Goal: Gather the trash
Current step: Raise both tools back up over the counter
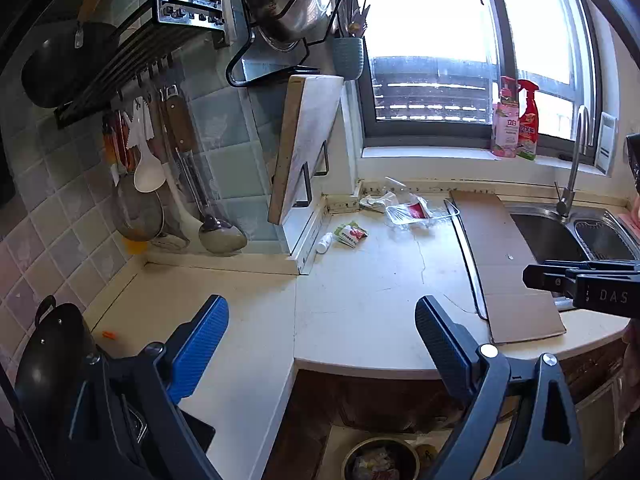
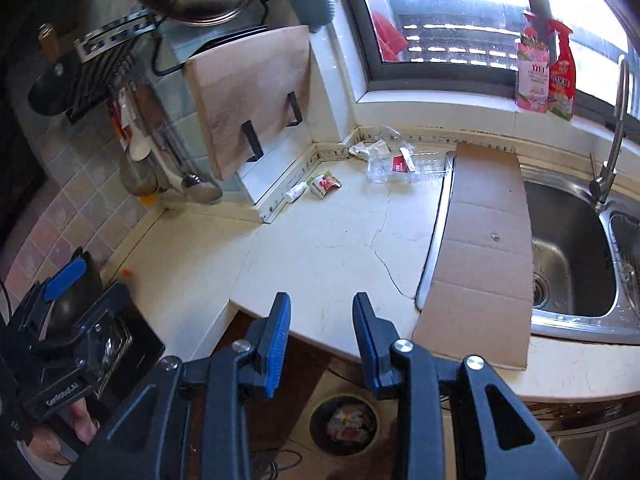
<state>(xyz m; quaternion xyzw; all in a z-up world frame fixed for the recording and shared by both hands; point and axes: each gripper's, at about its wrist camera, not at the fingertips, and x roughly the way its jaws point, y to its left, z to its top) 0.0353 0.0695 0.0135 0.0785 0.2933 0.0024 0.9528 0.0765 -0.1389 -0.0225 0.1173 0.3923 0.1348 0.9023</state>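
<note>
Trash lies at the back of the white counter (image 1: 360, 288): a green and red packet (image 1: 351, 235) (image 2: 325, 184), a small white bottle (image 1: 324, 242) (image 2: 296, 192), a clear plastic tray with a red label (image 1: 412, 213) (image 2: 400, 166) and a crumpled white wrapper (image 1: 376, 200) (image 2: 368, 147). My left gripper (image 1: 320, 340) hangs wide open over the counter's front edge, holding nothing. My right gripper (image 2: 322, 332) is partly open and also holds nothing, well short of the trash. On the floor below stands a round bin (image 2: 315, 420) (image 1: 347, 460) with wrappers in it.
Flat cardboard (image 1: 504, 264) (image 2: 484, 248) covers the left side of the steel sink (image 2: 568, 248). A cutting board (image 2: 252, 100) leans in its stand at the back. A black pot (image 1: 52, 352) sits at the left, with a small orange bit (image 1: 108, 335) beside it.
</note>
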